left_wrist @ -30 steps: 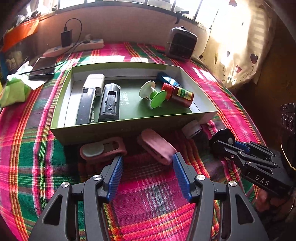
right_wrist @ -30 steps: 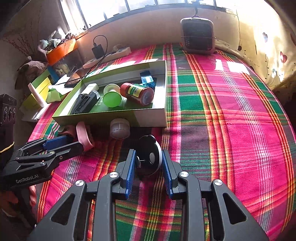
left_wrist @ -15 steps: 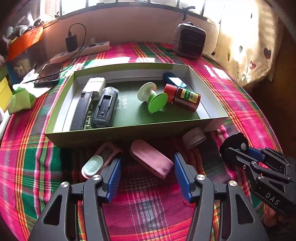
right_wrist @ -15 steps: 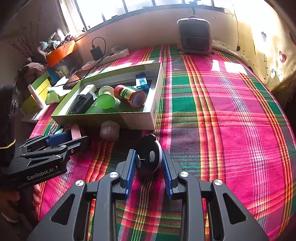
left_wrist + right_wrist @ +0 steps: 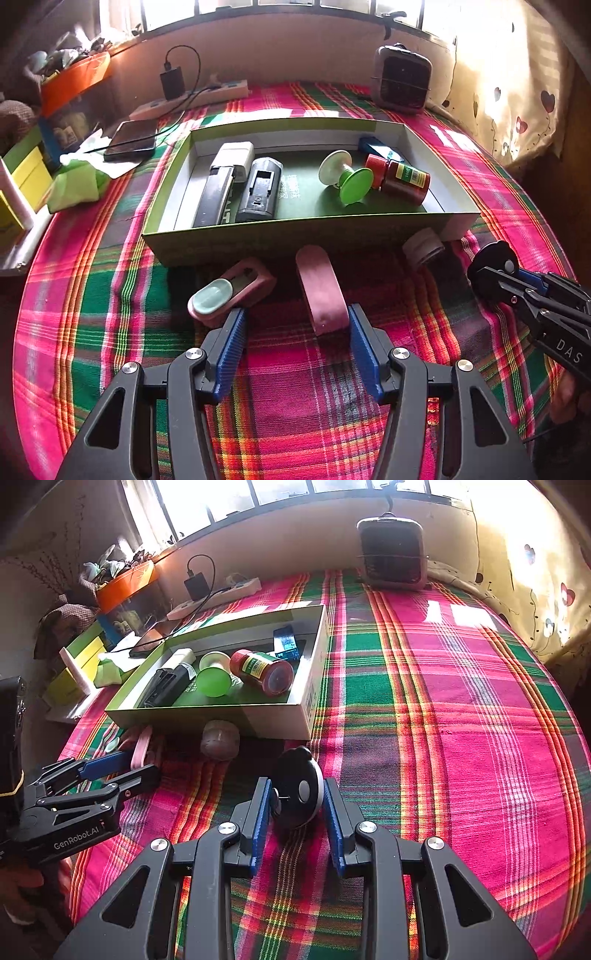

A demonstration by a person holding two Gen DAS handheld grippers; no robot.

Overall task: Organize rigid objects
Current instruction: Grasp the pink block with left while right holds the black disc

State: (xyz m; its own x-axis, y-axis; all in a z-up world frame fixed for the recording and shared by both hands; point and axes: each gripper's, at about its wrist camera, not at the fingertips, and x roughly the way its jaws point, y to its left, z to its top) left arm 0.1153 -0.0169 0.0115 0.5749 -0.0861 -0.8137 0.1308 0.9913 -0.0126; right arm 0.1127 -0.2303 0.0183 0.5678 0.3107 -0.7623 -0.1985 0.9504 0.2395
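A green box (image 5: 295, 236) (image 5: 207, 712) holds a stapler (image 5: 221, 181), a black case (image 5: 258, 188), a green spool (image 5: 351, 181) and a red jar (image 5: 402, 177). In front of it on the plaid cloth lie a pink lid (image 5: 321, 291), a pink case with a mint insert (image 5: 229, 291) and a small grey cap (image 5: 423, 251) (image 5: 219, 740). My left gripper (image 5: 295, 328) is open, its right pad beside the pink lid. My right gripper (image 5: 297, 805) (image 5: 495, 273) is shut on a black round disc (image 5: 299, 786).
A small heater (image 5: 393, 554) stands at the back by the wall. A power strip (image 5: 192, 99), a phone (image 5: 131, 140), a green cloth (image 5: 77, 184) and coloured boxes (image 5: 22, 173) lie at the left. A curtain (image 5: 517, 92) hangs at the right.
My left gripper has pulled back and turned, so the pink lid now lies between its pads. My right gripper has risen slightly with the black disc still in it.
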